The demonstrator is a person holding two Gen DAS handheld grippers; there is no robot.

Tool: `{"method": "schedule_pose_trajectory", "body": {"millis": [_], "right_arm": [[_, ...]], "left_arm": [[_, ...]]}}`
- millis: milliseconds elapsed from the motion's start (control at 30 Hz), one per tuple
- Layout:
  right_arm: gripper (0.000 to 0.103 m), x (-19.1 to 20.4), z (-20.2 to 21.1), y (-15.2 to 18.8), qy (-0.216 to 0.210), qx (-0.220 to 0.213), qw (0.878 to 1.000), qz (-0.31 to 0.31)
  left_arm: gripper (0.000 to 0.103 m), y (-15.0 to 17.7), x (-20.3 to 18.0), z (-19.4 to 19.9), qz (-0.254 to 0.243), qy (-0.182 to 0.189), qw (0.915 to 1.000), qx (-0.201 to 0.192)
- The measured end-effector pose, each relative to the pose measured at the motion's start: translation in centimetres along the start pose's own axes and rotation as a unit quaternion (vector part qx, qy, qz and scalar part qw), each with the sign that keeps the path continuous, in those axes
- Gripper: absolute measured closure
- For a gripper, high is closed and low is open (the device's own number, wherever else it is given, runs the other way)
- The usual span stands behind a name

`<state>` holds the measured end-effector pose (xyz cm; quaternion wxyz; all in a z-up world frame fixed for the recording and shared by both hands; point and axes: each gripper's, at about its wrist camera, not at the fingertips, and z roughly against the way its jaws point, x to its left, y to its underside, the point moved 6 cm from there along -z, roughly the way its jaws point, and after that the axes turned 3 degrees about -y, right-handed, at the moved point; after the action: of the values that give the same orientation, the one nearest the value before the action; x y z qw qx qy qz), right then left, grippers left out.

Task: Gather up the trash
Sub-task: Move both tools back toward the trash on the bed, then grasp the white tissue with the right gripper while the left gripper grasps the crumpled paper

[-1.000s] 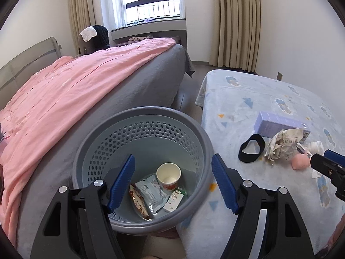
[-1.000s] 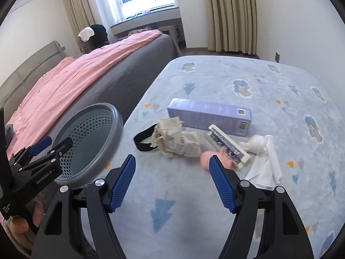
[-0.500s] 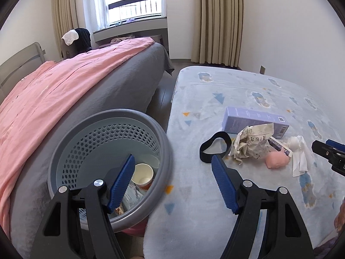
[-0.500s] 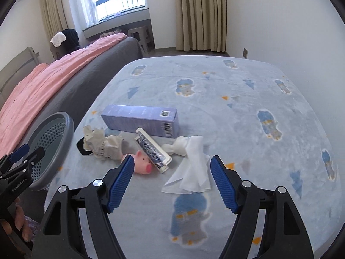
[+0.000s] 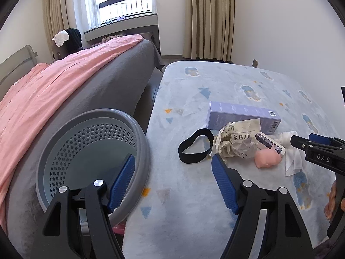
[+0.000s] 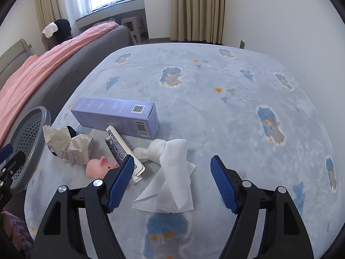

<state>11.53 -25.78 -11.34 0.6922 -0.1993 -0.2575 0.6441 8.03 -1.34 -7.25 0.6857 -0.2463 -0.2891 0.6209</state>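
Note:
On the pale blue rug (image 6: 215, 99) lie a crumpled paper (image 6: 69, 144), a white tissue (image 6: 170, 170), a purple box (image 6: 116, 116), a card pack (image 6: 123, 153), a pink pig toy (image 6: 99, 168) and a black band (image 5: 194, 145). The grey perforated basket (image 5: 90, 155) stands at the rug's left edge. My left gripper (image 5: 173, 181) is open and empty, over the basket rim and the rug, short of the paper (image 5: 235, 140). My right gripper (image 6: 172, 181) is open and empty, its jaws either side of the tissue and just above it.
A bed with a grey cover and pink blanket (image 5: 54, 90) runs along the left, close to the basket. White walls and beige curtains (image 6: 194, 8) border the rug at the back and right. A chair with dark clothes (image 5: 69, 41) stands by the window.
Both grippers have swung right. The left one has left the basket's inside and now faces the rug items. The right one has moved from the paper and pig to the tissue.

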Motion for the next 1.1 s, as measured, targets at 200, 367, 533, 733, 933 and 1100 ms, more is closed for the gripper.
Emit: {"method": "schedule_pose_trajectory", "body": {"millis": [200,367,533,733,933,1100], "right_arm": [[0.031,-0.2,-1.7,-0.2,-0.004,0.013,1.000,-0.004],[0.031,-0.2,-2.5,-0.1,-0.004,0.023,1.000,-0.005],[0.035,-0.1,-3.2,0.1,0.002,0.029,1.000,0.002],[0.058,0.7,-3.0,0.3,-0.010,0.026,0.999,0.019],[0.075,1.4,-2.3,0.5,-0.015,0.019,0.999,0.034],[0.076,0.6,-1.0,0.4,-0.019,0.007,1.000,0.011]], "left_arm": [[0.033,0.1,-0.6,-0.4,-0.006,0.000,1.0000,0.003],[0.033,0.0,-1.0,-0.7,-0.009,0.000,0.9999,0.005],[0.033,0.0,-1.3,-1.1,-0.010,0.003,0.9999,0.011],[0.033,0.1,-1.8,-1.2,-0.014,0.005,0.9998,0.011],[0.033,0.1,-2.0,-1.0,-0.014,0.006,0.9998,0.010],[0.033,0.2,-2.1,-0.7,-0.014,0.011,0.9998,0.007]]}}
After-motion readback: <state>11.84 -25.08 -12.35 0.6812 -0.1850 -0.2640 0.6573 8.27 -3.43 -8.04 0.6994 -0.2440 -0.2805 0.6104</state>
